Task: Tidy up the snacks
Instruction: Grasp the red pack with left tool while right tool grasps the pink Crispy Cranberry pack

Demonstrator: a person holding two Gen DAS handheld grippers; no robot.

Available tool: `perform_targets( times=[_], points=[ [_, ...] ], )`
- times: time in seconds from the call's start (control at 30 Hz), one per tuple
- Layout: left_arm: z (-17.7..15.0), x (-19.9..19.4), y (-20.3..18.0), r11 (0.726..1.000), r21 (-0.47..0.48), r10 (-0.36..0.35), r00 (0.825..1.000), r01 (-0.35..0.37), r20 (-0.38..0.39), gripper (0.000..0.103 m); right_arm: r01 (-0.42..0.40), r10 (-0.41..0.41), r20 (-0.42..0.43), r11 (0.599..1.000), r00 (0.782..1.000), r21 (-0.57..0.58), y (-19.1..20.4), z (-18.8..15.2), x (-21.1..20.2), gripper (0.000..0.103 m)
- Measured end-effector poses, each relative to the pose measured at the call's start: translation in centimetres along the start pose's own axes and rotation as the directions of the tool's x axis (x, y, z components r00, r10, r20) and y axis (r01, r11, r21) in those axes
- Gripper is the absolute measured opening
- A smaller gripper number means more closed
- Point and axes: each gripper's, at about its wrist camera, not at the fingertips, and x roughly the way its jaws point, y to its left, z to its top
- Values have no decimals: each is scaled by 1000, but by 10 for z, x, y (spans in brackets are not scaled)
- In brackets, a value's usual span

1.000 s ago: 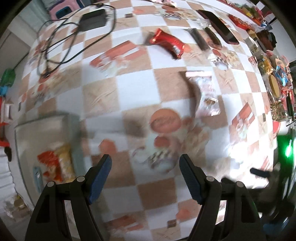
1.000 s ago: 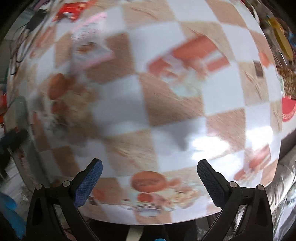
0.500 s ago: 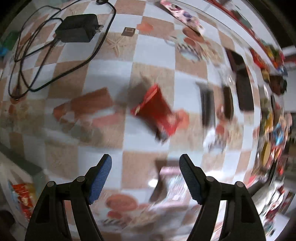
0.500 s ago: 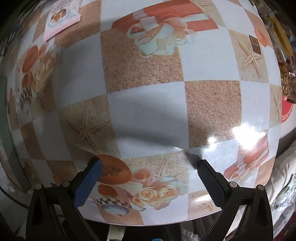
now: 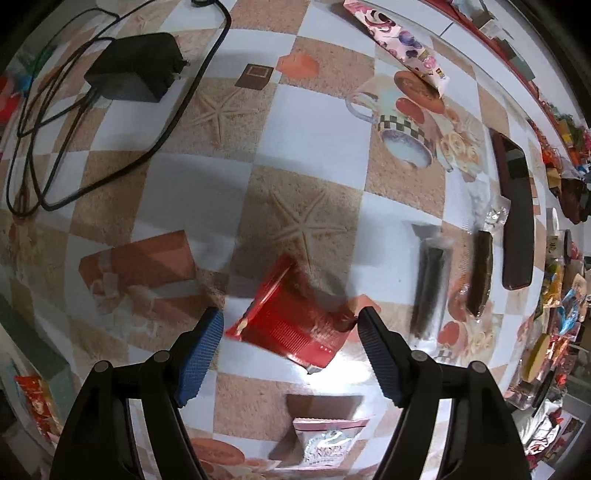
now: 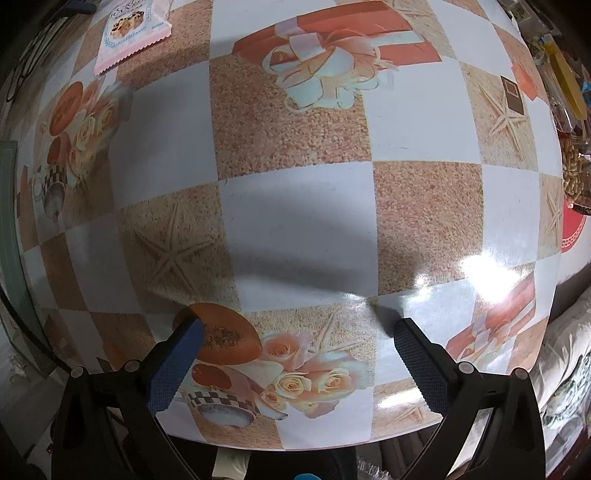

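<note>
**Left gripper closing in on the red snack packet**

The step in hand looks like the pick-up of one snack. The left gripper (image 5: 290,325) points down at the table (image 5: 314,122), and the red snack packet (image 5: 291,325) lies flat on the checked cloth directly between its blue pads (image 5: 199,350). The jaws are closing, but the pads are not yet pressing on the wrapper: a gap shows at the left pad, and the right pad sits just beside the packet's edge, whether touching I cannot tell.

Around the red packet, other snacks wait: a pink-and-white packet (image 5: 328,439) at 6 o'clock, two dark wrapped bars (image 5: 432,288) at 3 o'clock, and a long pink wrapper (image 5: 402,44) far off at 1 o'clock. A black power adapter (image 5: 133,66) with its cable lies at 11 o'clock, well apart.

The right gripper (image 6: 295,343) hangs with its jaws wide apart over bare cloth near the table's edge, holding nothing; the pink biscuit packet (image 6: 129,29) sits far off at 11 o'clock in its view.

Next, I judge, the left pads need to come low enough to catch the thin, flat wrapper and finish closing on it squarely. The packet lies skewed to the jaws, so a corner might slip or crumple.
</note>
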Motion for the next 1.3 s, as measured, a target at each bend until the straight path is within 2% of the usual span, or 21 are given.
perform_targets(
  times=[0.07,0.13,0.17,0.23,0.37,0.53,0.6,0.7,0.73,0.77,0.83,0.97,1.13,1.17,1.3],
  points=[
    [2,0,2,1000,21,20,1000,-21,9,59,1,-1,3,1000,1000,1,4,-1,4,103],
    [-2,0,8,999,48,15,1000,-16,24,54,2,-2,3,1000,1000,2,6,-1,4,103],
    [-6,-1,11,998,62,15,1000,-17,27,34,2,-2,3,1000,1000,3,7,-1,4,103],
    [-23,-1,15,993,112,43,999,-46,31,25,2,-2,5,1000,1000,2,7,-1,4,103],
    [-61,1,31,974,215,66,997,-70,28,25,3,-3,15,1000,1000,2,10,-3,2,103],
    [-134,2,68,956,284,79,997,-75,-3,25,5,-5,37,1000,999,2,11,-8,-1,103],
    [-162,2,87,955,288,82,997,-76,-9,25,5,-6,38,1000,999,3,11,-11,-1,103],
    [-182,-1,108,961,267,70,998,-66,-5,27,5,-5,5,1000,1000,1,9,-7,1,103],
    [-184,-2,116,967,250,52,999,-48,-10,34,6,-5,-26,1000,1000,4,9,-3,2,103],
    [-185,-2,120,971,238,45,999,-40,-14,46,0,0,-50,1000,999,13,9,1,2,103],
    [-184,-4,132,976,214,39,999,-36,-10,60,-46,47,-22,998,999,38,10,13,-4,103],
    [-188,-11,152,978,207,28,1000,-30,15,70,-114,111,69,992,991,50,22,48,-32,103],
    [-190,-10,161,981,193,30,1000,-30,4,71,-139,135,169,990,976,8,53,98,-60,103],
    [-181,-7,149,981,190,31,1000,-31,4,71,-141,138,182,990,974,7,58,108,-63,103],
    [-171,-9,150,982,189,28,1000,-30,15,73,-138,135,206,990,969,3,73,136,-67,103]
  ],
)
